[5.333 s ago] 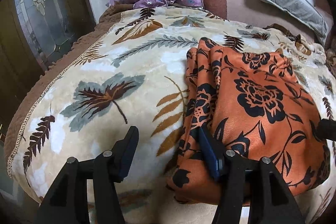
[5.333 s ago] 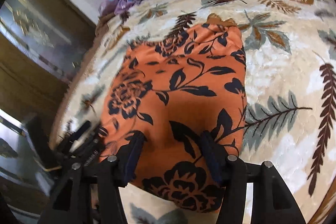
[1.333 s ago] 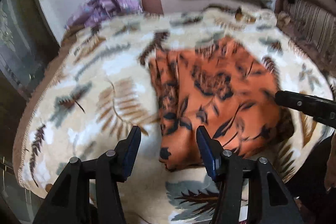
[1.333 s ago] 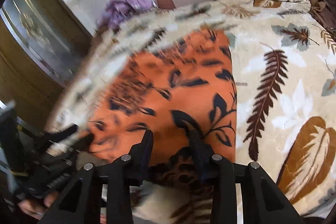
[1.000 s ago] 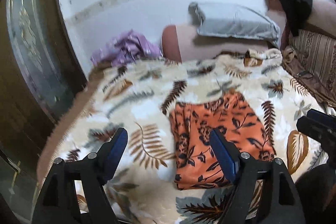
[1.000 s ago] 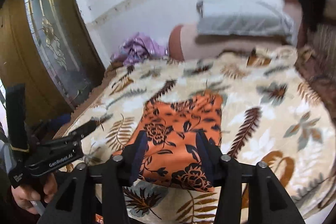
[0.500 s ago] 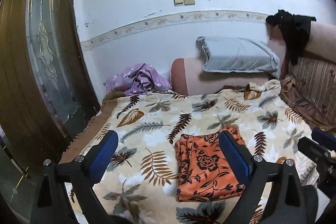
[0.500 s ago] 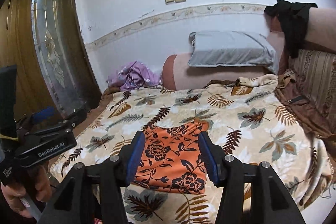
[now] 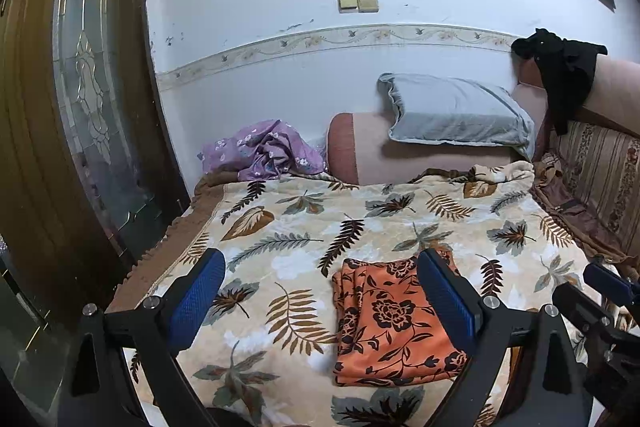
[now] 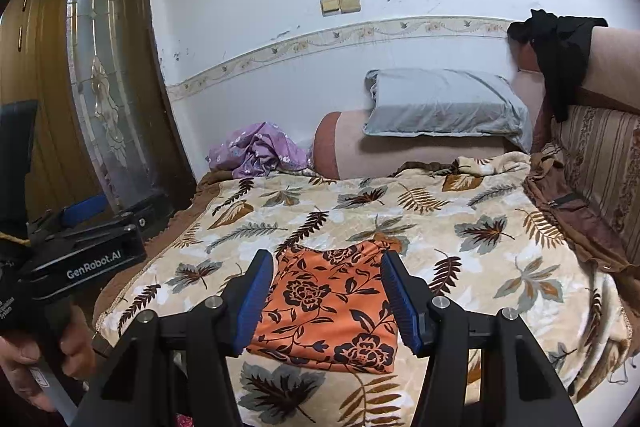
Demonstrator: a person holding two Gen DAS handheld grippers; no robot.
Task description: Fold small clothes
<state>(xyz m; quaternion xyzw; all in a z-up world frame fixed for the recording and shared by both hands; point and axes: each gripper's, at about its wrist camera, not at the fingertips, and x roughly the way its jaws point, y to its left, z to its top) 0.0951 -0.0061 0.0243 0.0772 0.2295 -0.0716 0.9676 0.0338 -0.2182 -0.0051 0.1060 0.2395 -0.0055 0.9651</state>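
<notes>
An orange garment with black flowers (image 9: 392, 323) lies folded into a flat rectangle near the front edge of a leaf-patterned blanket (image 9: 280, 227). My left gripper (image 9: 320, 267) hangs above and in front of it, jaws wide open with nothing between them. In the right wrist view the same garment (image 10: 324, 307) shows between and beyond the blue pads of my right gripper (image 10: 327, 261), which is open and clear of the cloth. The left gripper's body (image 10: 80, 259) and the hand (image 10: 24, 359) holding it appear at the left there.
A crumpled purple garment (image 9: 264, 151) lies at the blanket's far left corner. A grey pillow (image 9: 452, 115) rests on a pink bolster against the wall. Black clothing (image 9: 560, 67) hangs over the striped sofa back at right. A wooden door with glass (image 9: 80, 107) stands left.
Both grippers have drawn back and risen away from the orange garment, which stays folded on the blanket. The left jaws have spread wider.
</notes>
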